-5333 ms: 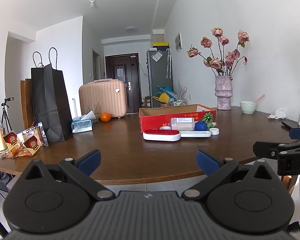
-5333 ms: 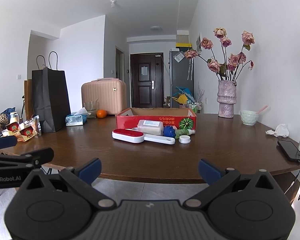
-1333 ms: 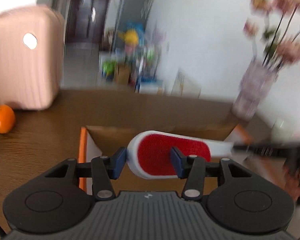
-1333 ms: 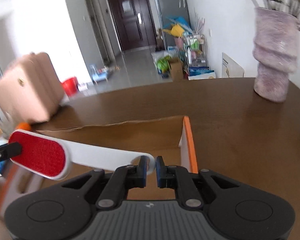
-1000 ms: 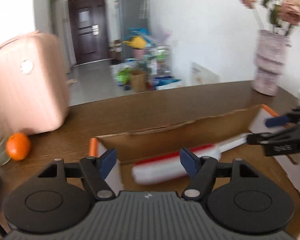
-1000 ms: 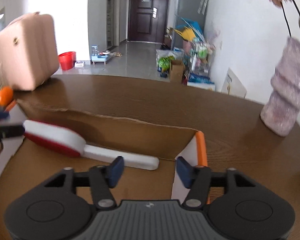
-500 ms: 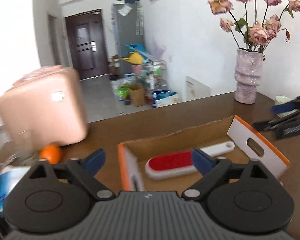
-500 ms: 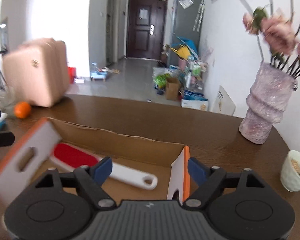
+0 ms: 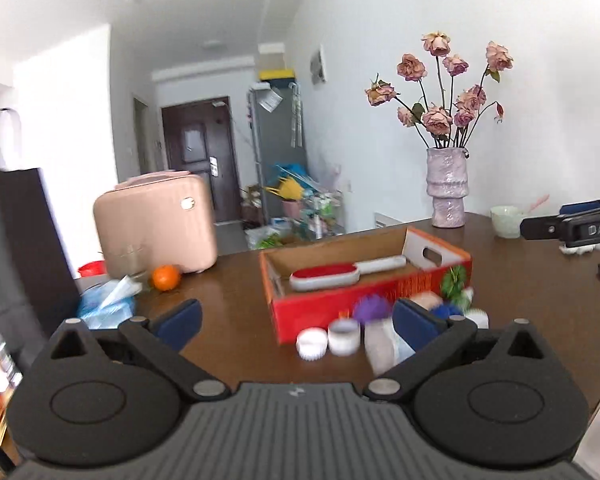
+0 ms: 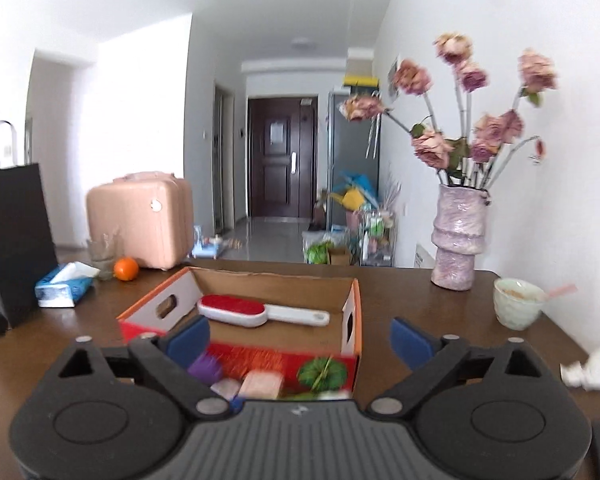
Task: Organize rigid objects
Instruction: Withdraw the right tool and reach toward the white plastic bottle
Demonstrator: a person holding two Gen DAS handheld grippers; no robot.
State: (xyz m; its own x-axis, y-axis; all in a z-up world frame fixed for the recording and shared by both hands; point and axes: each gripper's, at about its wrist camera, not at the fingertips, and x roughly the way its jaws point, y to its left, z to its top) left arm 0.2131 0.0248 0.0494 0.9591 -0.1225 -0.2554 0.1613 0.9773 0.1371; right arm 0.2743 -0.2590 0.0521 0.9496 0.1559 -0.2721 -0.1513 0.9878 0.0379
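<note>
A red-and-white lint brush (image 9: 342,274) (image 10: 256,309) lies flat inside the open red cardboard box (image 9: 324,307) (image 10: 352,312) on the brown table. In front of the box stand small items: white caps (image 9: 311,345), a purple spiky ball (image 9: 370,307) (image 10: 205,367), a pale bottle (image 9: 380,346), a green leafy piece (image 9: 454,280) (image 10: 321,373). My left gripper (image 9: 296,318) is open and empty, back from the box. My right gripper (image 10: 299,337) is still opening, nothing between its jaws; its arm shows in the left wrist view at the right edge.
A pink case (image 9: 156,222), an orange (image 9: 165,278) and a tissue pack (image 10: 62,285) sit at the left, beside a black paper bag (image 10: 14,236). A vase of roses (image 10: 458,236), a pale bowl (image 10: 516,307), crumpled tissue (image 10: 592,368) at the right.
Both grippers let go of the lint brush, which dropped into the box. Both then opened wide and pulled back from the box toward the table's near edge.
</note>
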